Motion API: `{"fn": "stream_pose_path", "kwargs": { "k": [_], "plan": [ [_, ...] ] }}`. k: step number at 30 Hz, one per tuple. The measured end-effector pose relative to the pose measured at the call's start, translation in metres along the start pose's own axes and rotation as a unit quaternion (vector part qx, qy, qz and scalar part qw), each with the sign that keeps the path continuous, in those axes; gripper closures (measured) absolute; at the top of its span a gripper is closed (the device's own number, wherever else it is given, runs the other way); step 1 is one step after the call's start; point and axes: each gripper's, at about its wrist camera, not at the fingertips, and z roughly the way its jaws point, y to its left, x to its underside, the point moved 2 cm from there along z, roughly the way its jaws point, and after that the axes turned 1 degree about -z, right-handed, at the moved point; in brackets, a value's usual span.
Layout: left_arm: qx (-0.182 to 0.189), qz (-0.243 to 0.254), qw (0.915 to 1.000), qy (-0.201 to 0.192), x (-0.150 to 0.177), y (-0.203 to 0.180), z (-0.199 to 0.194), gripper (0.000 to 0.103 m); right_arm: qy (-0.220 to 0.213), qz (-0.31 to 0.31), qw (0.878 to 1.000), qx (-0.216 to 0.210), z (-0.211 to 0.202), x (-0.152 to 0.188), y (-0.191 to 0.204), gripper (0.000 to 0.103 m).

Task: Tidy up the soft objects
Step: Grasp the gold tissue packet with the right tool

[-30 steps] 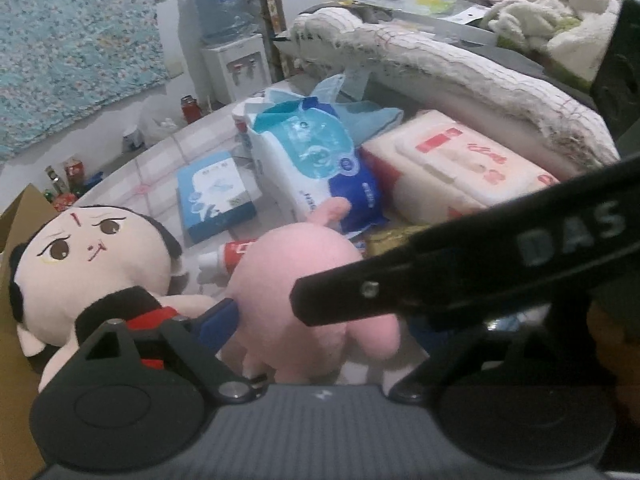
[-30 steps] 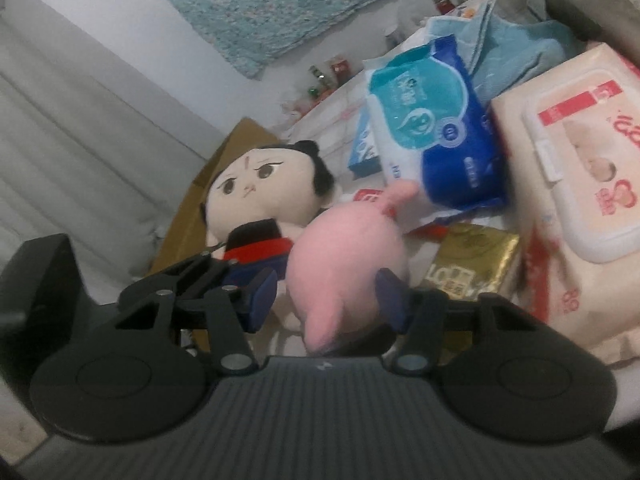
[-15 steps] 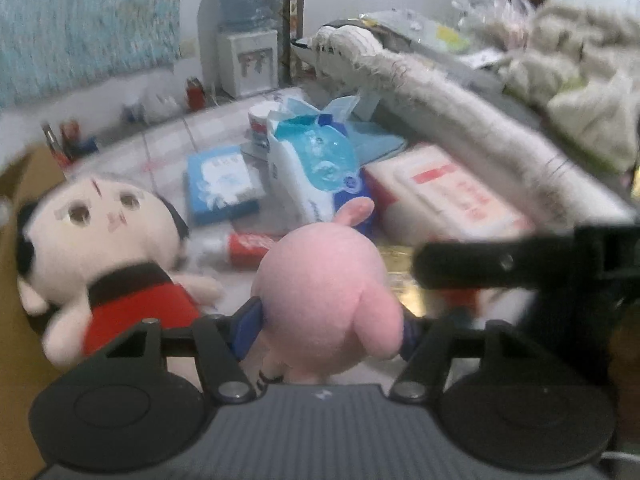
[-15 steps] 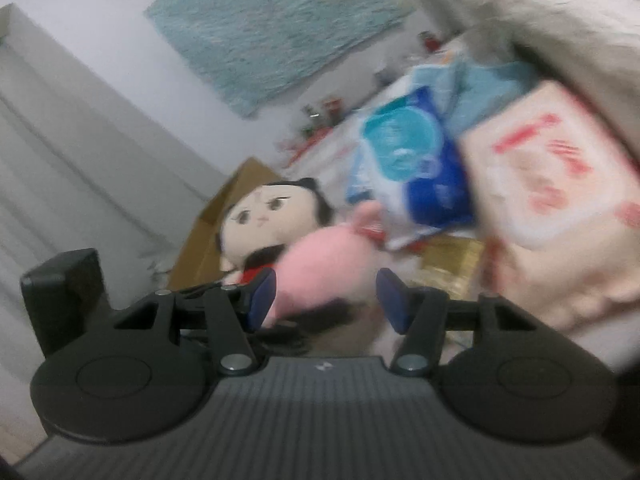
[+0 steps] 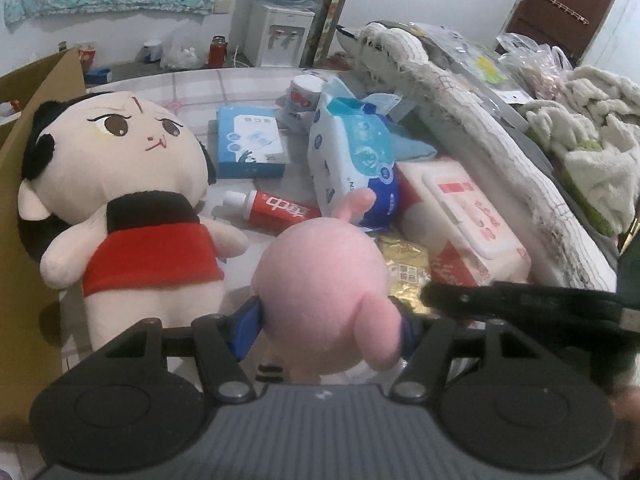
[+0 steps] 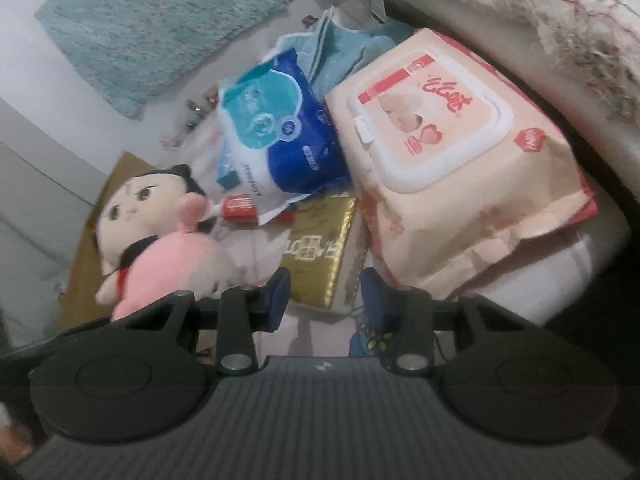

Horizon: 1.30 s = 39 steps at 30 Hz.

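pink plush (image 5: 324, 292) upright, ear up, gripper-held

Fuzzy cloth pink plush (image 5: 326, 284); glossy plastic wipes pack (image 6: 452, 184).

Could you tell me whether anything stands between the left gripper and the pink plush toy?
Nothing does: the left gripper is already shut on the pink plush toy, its blue pads pressing the toy's sides. The right gripper, beside it, is open with nothing between its jaws.
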Motion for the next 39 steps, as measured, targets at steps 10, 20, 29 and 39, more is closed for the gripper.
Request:
{"fn": "stream_pose_path", "kwargs": {
  "k": [10, 20, 29, 39],
  "plan": [
    [0.014, -0.009, 0.9998, 0.007, 0.002, 0.011, 0.001, 0.037, 0.008, -0.012, 0.999, 0.036, 0.034, -0.001, 0.020, 0.060],
    [0.016, -0.028, 0.9995, 0.004, 0.008, 0.020, -0.006, 0.037, 0.004, 0.028, 0.999, 0.032, 0.037, -0.014, 0.036, 0.028],
    [0.029, -0.044, 0.9986, 0.002, 0.013, 0.030, -0.010, 0.037, 0.001, 0.011, 0.996, 0.086, 0.050, -0.015, 0.044, 0.050],
    [0.027, -0.045, 0.9986, 0.006, 0.014, 0.029, -0.010, 0.035, 0.064, -0.059, 0.993, 0.085, 0.017, 0.006, 0.040, 0.047]
  ]
}}
